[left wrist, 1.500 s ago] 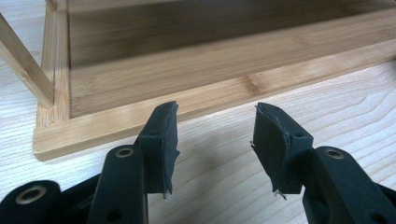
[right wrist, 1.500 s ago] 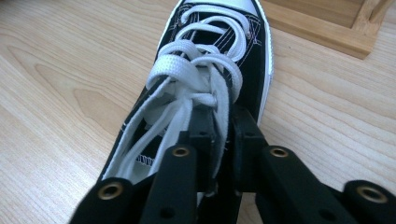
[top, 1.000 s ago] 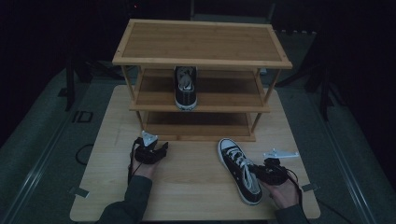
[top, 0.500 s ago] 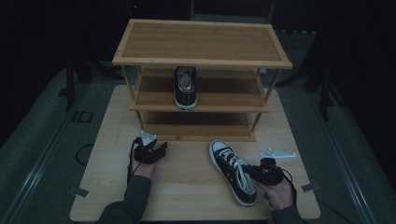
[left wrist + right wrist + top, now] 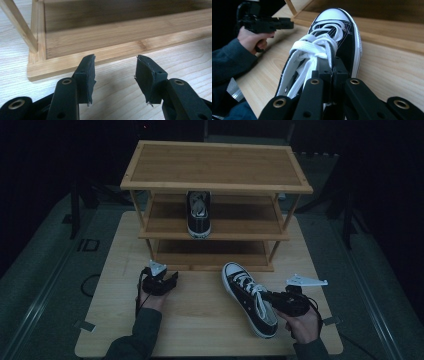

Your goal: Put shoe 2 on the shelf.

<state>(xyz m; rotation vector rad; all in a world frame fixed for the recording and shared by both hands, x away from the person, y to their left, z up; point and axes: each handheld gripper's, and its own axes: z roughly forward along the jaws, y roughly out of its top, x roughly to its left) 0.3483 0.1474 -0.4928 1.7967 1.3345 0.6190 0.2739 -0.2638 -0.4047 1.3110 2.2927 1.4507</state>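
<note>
A black sneaker (image 5: 248,296) with white laces and a white toe cap lies on the table, toe toward the rack. My right gripper (image 5: 272,300) is shut on the sneaker's (image 5: 329,50) side wall near the ankle opening, its fingers (image 5: 332,75) pinched together there. A matching sneaker (image 5: 198,214) stands on the middle shelf of the wooden rack (image 5: 215,227), toe forward. My left gripper (image 5: 172,279) rests on the table left of centre, open, jaws apart with nothing between them (image 5: 114,72), facing the rack's bottom shelf (image 5: 100,50).
The three-shelf bamboo rack (image 5: 216,185) stands at the back of the light wooden table (image 5: 200,320). The person's left hand and sleeve (image 5: 244,47) hold the other gripper. The surroundings beyond the table are dark.
My right gripper has dragged the sneaker leftward and turned its toe more toward the rack. The left gripper has stayed put.
</note>
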